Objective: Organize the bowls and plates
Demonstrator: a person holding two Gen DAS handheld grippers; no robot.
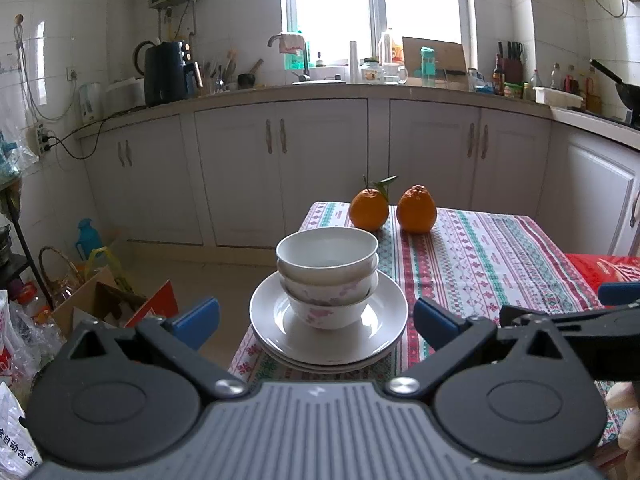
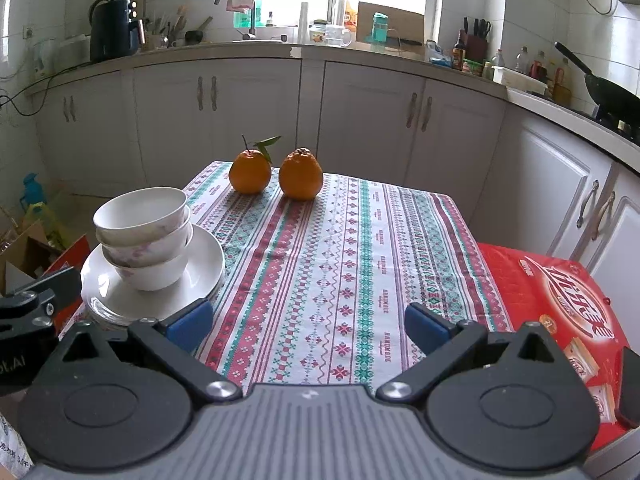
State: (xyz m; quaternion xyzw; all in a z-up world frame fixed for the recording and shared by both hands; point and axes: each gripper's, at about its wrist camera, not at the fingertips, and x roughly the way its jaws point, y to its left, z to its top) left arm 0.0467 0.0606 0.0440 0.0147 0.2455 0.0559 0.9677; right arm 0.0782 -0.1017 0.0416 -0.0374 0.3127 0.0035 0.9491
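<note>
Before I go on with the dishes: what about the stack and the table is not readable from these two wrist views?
- Plate count: in both views the stacked plates show only thin rim edges; the left gripper body cuts off the near rim.
- Lower bowls' insides: hidden by the top bowl nested in them.
- Table's near edge: blocked by the right gripper body.
- Red box: print distorted, cut off by the gripper.

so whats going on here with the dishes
A person holds a claw in each hand over a table with a patterned cloth. Three bowls sit nested on a stack of plates at the table's left edge. The left claw is open and faces that stack without touching it; the right claw is open and empty. Two oranges sit at the far end.
</note>
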